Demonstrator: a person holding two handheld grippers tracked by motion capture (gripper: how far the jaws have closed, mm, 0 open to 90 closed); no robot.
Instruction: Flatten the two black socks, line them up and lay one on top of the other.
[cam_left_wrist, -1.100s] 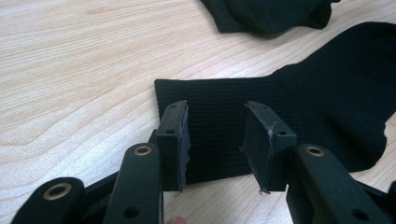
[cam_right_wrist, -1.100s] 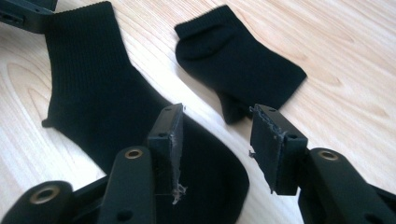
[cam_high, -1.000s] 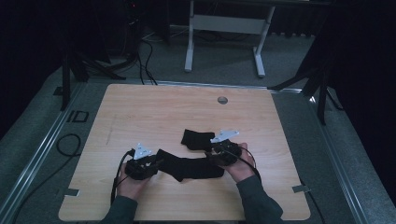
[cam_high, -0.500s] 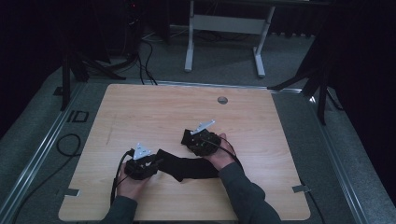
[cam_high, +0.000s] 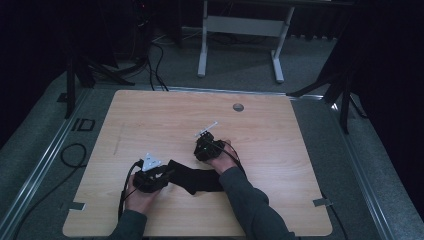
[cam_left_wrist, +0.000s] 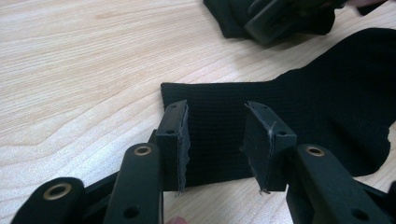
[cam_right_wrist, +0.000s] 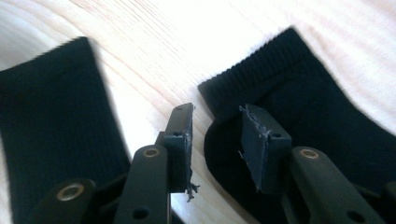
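Two black socks lie on the wooden table (cam_high: 150, 115). The nearer sock (cam_high: 200, 181) (cam_left_wrist: 327, 102) stretches between my hands. My left gripper (cam_high: 167, 173) (cam_left_wrist: 215, 135) stands open over its ribbed cuff, one pad on each side, the cloth flat beneath. My right gripper (cam_high: 201, 150) (cam_right_wrist: 215, 140) hovers over the farther sock (cam_right_wrist: 317, 121), whose cuff corner sits between its pads. Its jaws have just been closing, but a gap shows and they do not press the cloth. The nearer sock (cam_right_wrist: 51, 116) also shows at the left of the right gripper view.
A round grommet (cam_high: 238, 107) sits near the table's far edge. Behind the table stands a grey desk frame (cam_high: 240, 30). Cables (cam_high: 70, 152) lie on the floor at the left. Bare wood spreads to the left, right and back.
My right hand has swung left from the nearer sock's end to the farther sock and sunk toward it. The left hand has stayed in place.
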